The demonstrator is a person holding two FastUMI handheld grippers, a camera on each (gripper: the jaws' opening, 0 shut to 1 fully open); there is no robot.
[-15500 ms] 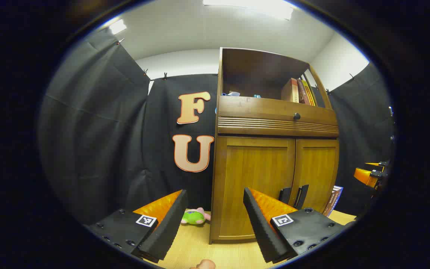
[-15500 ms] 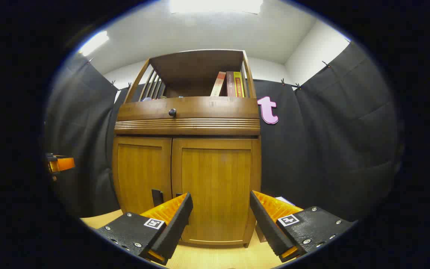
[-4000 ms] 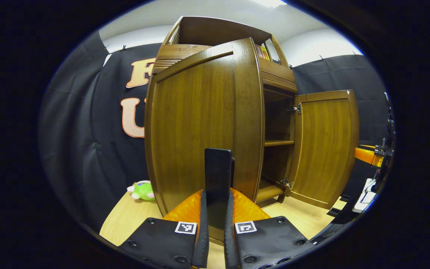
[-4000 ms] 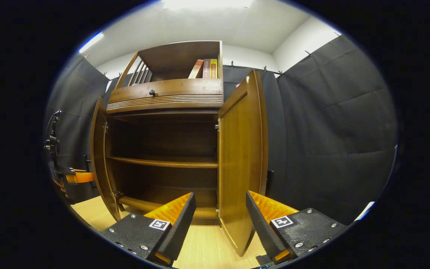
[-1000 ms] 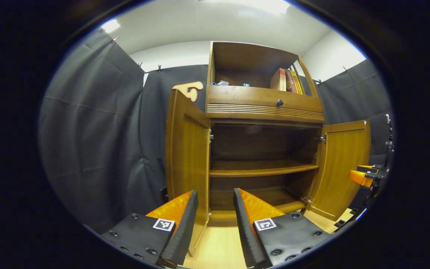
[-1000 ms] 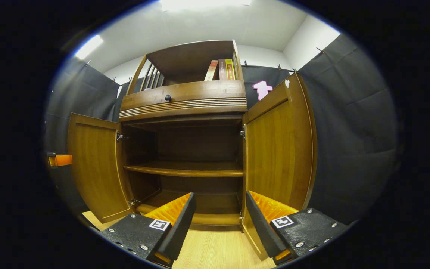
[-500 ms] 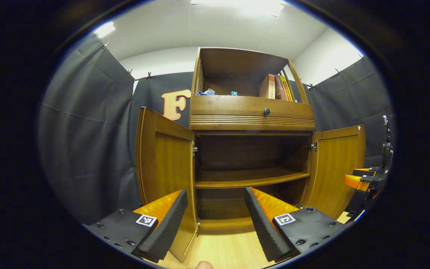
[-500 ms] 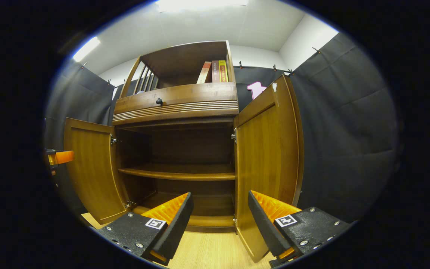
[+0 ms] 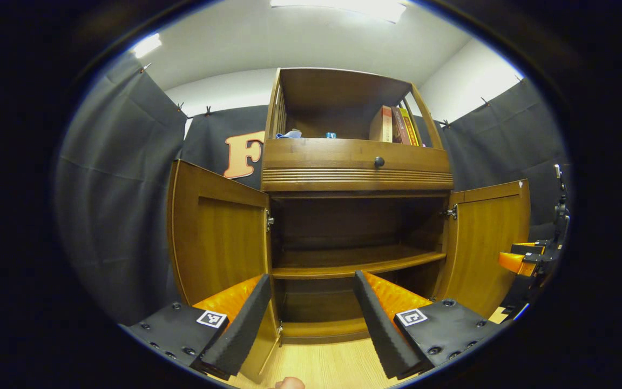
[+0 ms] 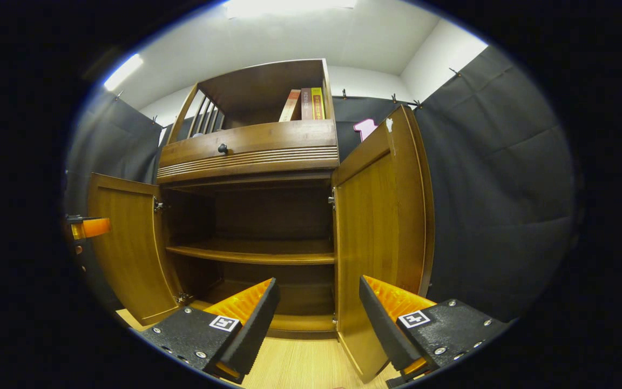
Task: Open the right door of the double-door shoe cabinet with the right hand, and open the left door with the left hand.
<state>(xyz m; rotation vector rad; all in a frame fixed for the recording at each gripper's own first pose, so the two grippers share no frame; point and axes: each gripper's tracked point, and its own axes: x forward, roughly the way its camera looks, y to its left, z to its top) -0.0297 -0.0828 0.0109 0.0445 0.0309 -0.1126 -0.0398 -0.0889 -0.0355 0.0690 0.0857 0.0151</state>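
The wooden shoe cabinet (image 9: 357,167) (image 10: 246,154) stands with both doors swung wide. Its left door (image 9: 216,237) (image 10: 122,248) and right door (image 9: 486,243) (image 10: 381,237) hang outward, baring a middle shelf (image 9: 354,262) (image 10: 251,253) with nothing on it. My left gripper (image 9: 305,324) is open, back from the cabinet, between the left door and the opening. My right gripper (image 10: 316,321) is open too, low in front of the right door's edge, holding nothing. The other gripper (image 9: 527,259) (image 10: 87,227) peeks in at the edge of each view.
Books (image 9: 394,124) (image 10: 305,105) stand on the open top shelf above a drawer with a dark knob (image 9: 379,161) (image 10: 222,148). The cabinet rests on a light wooden floor (image 9: 327,364) (image 10: 295,364). Black cloth walls close in on both sides.
Over the last second both grippers have drawn back and turned slightly, so the open cabinet sits more centred in the left gripper view. The doors stay wide open.
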